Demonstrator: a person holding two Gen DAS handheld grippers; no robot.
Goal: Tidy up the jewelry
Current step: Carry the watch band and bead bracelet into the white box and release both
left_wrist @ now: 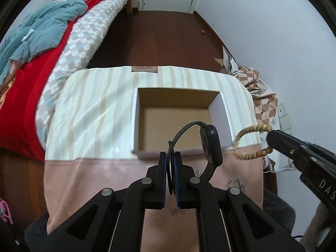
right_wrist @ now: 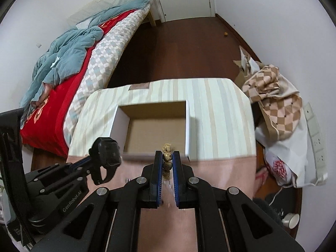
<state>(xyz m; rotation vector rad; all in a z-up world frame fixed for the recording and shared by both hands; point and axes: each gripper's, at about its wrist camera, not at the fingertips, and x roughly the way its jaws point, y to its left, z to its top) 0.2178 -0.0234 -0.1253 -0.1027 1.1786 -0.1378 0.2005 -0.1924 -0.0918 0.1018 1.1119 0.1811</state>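
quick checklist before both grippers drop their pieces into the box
1. Left gripper shut on the black smartwatch strap: ok.
2. Right gripper shut on the wooden bead bracelet: ok.
3. Cardboard box open and nothing seen inside: ok.
4. Smartwatch over the opening: cannot tell, it hangs at the near edge.
5. Bracelet over the opening: not ok, in the left wrist view it hangs outside the right wall.
6. Silver chain on the cloth, not yet boxed: not ok.
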